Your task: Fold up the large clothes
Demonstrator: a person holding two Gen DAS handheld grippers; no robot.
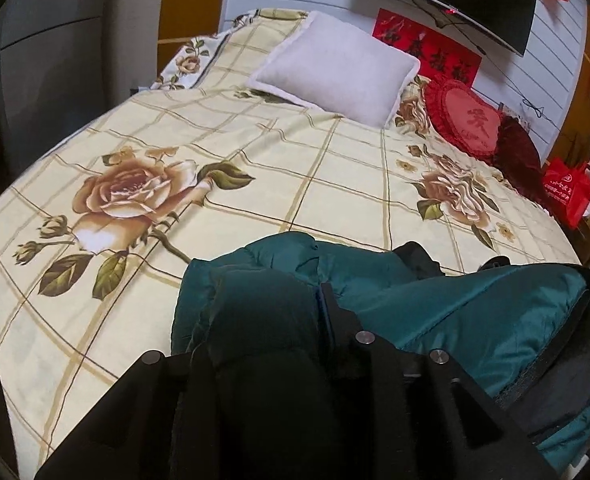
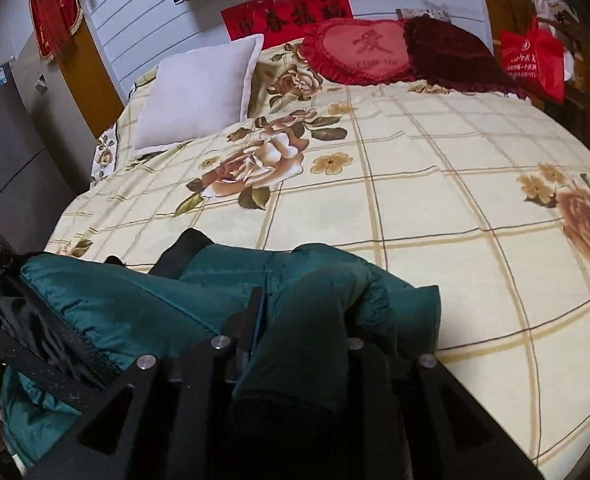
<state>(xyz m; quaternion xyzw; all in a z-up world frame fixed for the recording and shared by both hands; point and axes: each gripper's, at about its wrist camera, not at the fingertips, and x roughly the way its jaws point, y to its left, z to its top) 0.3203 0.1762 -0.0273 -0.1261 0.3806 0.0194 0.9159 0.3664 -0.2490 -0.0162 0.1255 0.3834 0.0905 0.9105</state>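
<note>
A teal padded jacket with a black lining lies bunched at the near edge of the bed, which has a cream sheet printed with roses. My left gripper is shut on a thick fold of the jacket at its left end; the fold bulges up and hides the left finger. My right gripper is shut on a fold at the jacket's right end, and the cloth covers its right finger. The jacket stretches between the two grippers.
A white pillow lies at the head of the bed. Beside it are a red heart cushion and a dark red one. A red bag stands off the bed's right side. A grey cabinet stands left.
</note>
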